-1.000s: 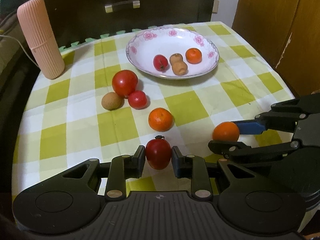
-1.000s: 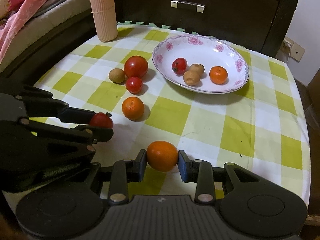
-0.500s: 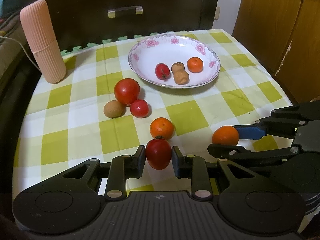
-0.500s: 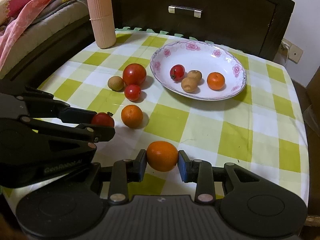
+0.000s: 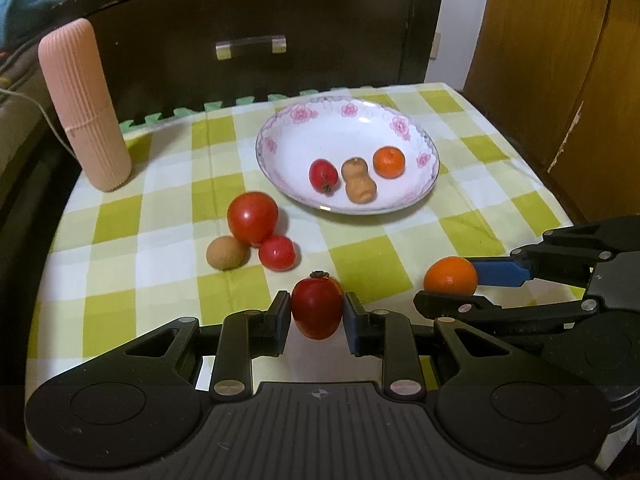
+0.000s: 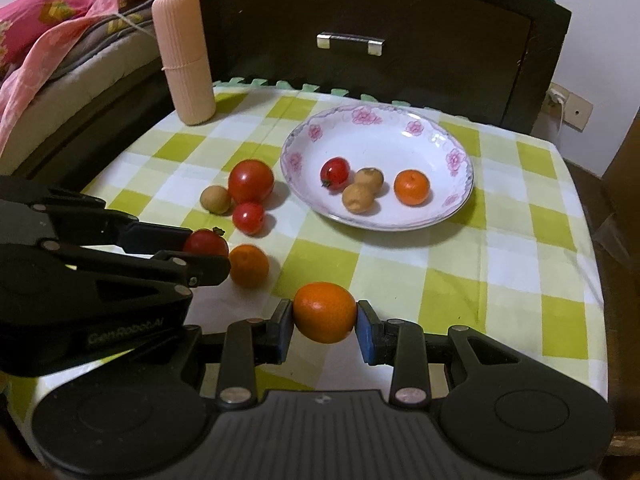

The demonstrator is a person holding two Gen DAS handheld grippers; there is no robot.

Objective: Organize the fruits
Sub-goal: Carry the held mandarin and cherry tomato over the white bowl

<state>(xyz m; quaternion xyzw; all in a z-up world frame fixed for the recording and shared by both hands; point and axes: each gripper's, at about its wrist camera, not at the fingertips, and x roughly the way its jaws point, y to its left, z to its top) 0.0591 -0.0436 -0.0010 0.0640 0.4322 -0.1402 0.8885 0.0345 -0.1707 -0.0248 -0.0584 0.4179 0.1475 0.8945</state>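
Note:
My left gripper [image 5: 317,316] is shut on a red tomato [image 5: 317,307] and holds it above the checked cloth. To its right, my right gripper [image 6: 325,322] is shut on an orange [image 6: 325,312]. Each gripper shows in the other's view: the left gripper [image 6: 208,254] with its tomato [image 6: 205,242], the right gripper [image 5: 450,288] with its orange [image 5: 451,276]. The flowered white bowl [image 5: 304,128] holds a small tomato [image 5: 323,175], two brown fruits [image 5: 359,185] and a small orange [image 5: 389,162]. On the cloth lie a big tomato [image 5: 253,217], a small tomato [image 5: 277,253], a brown fruit [image 5: 226,253] and another orange [image 6: 249,266].
A tall pink ribbed container [image 5: 85,106] stands at the back left of the table [image 5: 460,216]. A dark cabinet with a metal handle [image 5: 251,45] rises behind it, wooden doors [image 5: 560,60] to the right, bedding [image 6: 48,40] to the left.
Both grippers have risen and moved toward the bowl, each carrying its fruit. The loose orange on the cloth is now hidden behind the held tomato in the left wrist view.

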